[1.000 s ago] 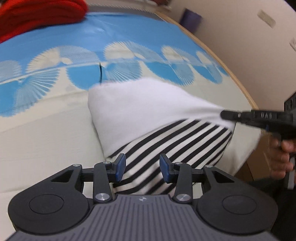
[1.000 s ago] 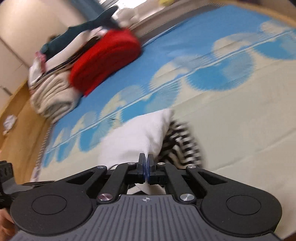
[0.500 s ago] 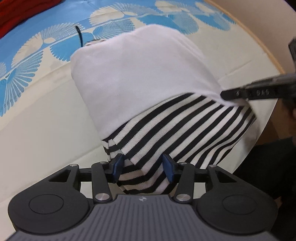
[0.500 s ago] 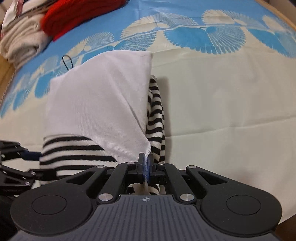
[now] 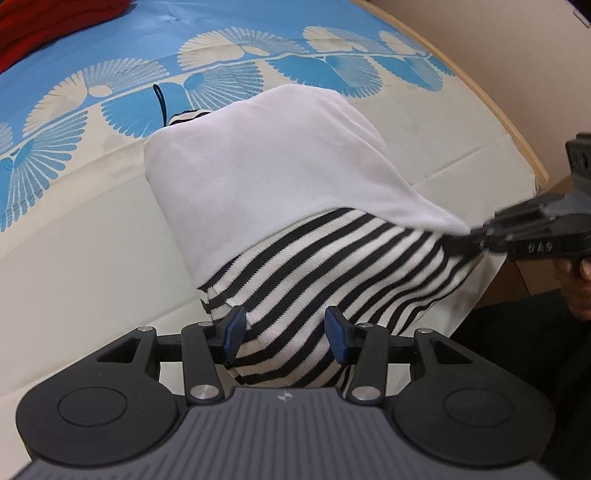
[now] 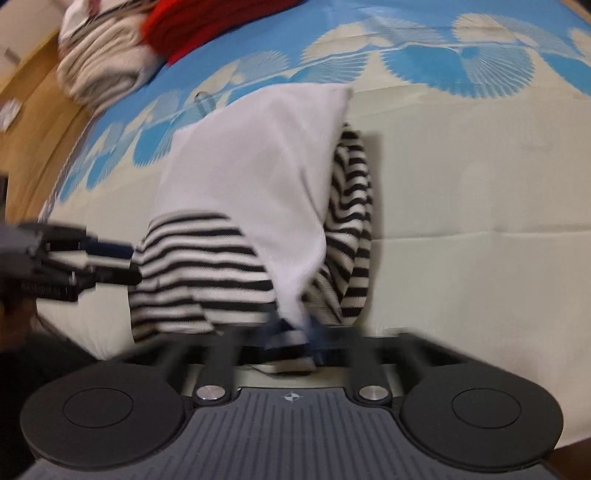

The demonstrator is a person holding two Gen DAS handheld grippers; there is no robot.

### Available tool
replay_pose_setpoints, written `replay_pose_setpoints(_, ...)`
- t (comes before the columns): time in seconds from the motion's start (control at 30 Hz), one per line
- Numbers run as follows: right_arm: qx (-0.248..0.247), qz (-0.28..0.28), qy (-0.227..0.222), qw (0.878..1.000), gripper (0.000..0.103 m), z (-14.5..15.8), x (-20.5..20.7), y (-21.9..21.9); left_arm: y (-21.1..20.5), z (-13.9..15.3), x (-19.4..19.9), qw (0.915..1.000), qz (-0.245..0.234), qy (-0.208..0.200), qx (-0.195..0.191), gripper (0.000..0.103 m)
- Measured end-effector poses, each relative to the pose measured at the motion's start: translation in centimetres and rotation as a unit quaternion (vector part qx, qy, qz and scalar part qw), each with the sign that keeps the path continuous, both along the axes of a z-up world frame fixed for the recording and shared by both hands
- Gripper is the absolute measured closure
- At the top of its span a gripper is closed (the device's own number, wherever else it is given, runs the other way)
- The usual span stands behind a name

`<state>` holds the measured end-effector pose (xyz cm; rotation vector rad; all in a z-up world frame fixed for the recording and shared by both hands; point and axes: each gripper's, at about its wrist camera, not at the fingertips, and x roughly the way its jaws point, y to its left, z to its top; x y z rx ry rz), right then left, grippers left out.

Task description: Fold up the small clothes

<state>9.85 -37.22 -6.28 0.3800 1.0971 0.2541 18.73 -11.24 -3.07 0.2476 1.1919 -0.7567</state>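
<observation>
Nearest to me, my left gripper (image 5: 284, 334) stands with its blue pads apart over the striped hem of the small garment (image 5: 280, 206), the cloth lying between them without either pad pressing on it. My right gripper (image 6: 293, 334) is blurred in its own view, but its pads are close together with the white corner of the garment pinched between them — from the left view its tips sit right at that same corner. The garment rests on the cream part of the mat (image 5: 74, 266), near its front edge: a white panel folded over black-and-white stripes, which show at the near end and along the right side. Beyond it the mat turns blue with a row of fan shapes. Farthest off, at the mat's far edge, lie a red folded cloth (image 6: 207, 22) and a pile of cream laundry (image 6: 99, 70) — both blurred.
</observation>
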Motion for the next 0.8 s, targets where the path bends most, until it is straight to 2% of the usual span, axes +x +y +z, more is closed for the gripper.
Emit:
replay_pose_setpoints(0.13, 0.066, -0.073, -0.062, 0.993, 0.098, 2.7, -1.1, -3.2, -0.4, -0.1, -0.9, 0.9994, -0.032, 0.007, -0.013, 0.051)
replay_pose_setpoints(0.17, 0.062, -0.076, -0.065, 0.993, 0.098, 3.0, -1.3, -3.5, -0.7, -0.4, -1.2, 0.9989, -0.044, 0.011, -0.01, 0.051)
replay_pose_setpoints(0.23, 0.03, -0.061, -0.039, 0.997, 0.098, 2.3, -1.3, -3.1, -1.8, -2.2, -1.8, 0.997, -0.068, 0.012, 0.035, 0.051)
replay_pose_setpoints(0.3, -0.03, -0.023, 0.021, 0.999, 0.098, 0.1, -0.7, -1.6, -2.8, -4.6, -2.4, 0.9912, -0.092, 0.014, 0.094, 0.045)
replay_pose_setpoints(0.37, -0.083, 0.019, 0.057, 0.995, 0.098, -1.7, -0.1, 0.3, -3.3, -5.7, -2.9, 0.9875, -0.11, 0.014, 0.112, 0.043)
replay_pose_setpoints(0.43, -0.117, 0.04, 0.074, 0.99, 0.098, -2.7, 0.4, 1.5, -3.7, -5.8, -3.1, 0.9859, -0.117, 0.012, 0.119, 0.043)
replay_pose_setpoints(0.53, -0.123, 0.034, 0.076, 0.989, 0.098, -3.0, 0.9, 1.8, -3.4, -5.0, -2.7, 0.9887, -0.103, 0.02, 0.107, 0.043)
replay_pose_setpoints(0.6, -0.101, 0.008, 0.061, 0.993, 0.093, -2.4, 0.8, 0.9, -2.6, -3.6, -2.1, 0.9928, -0.085, 0.015, 0.083, 0.043)
replay_pose_setpoints(0.7, -0.062, -0.06, 0.008, 0.996, 0.067, -0.7, 0.9, -1.2, -0.7, -1.0, -0.6, 0.9994, -0.026, -0.006, 0.021, 0.044)
replay_pose_setpoints(0.73, -0.053, -0.09, -0.017, 0.994, 0.052, -0.1, 0.8, -1.9, -0.2, -0.4, -0.1, 0.9999, -0.008, -0.015, 0.004, 0.044)
replay_pose_setpoints(0.8, -0.039, -0.142, -0.06, 0.987, 0.049, 0.9, 0.8, -3.2, 0.4, 0.3, 0.9, 0.9992, 0.021, -0.025, -0.022, 0.044)
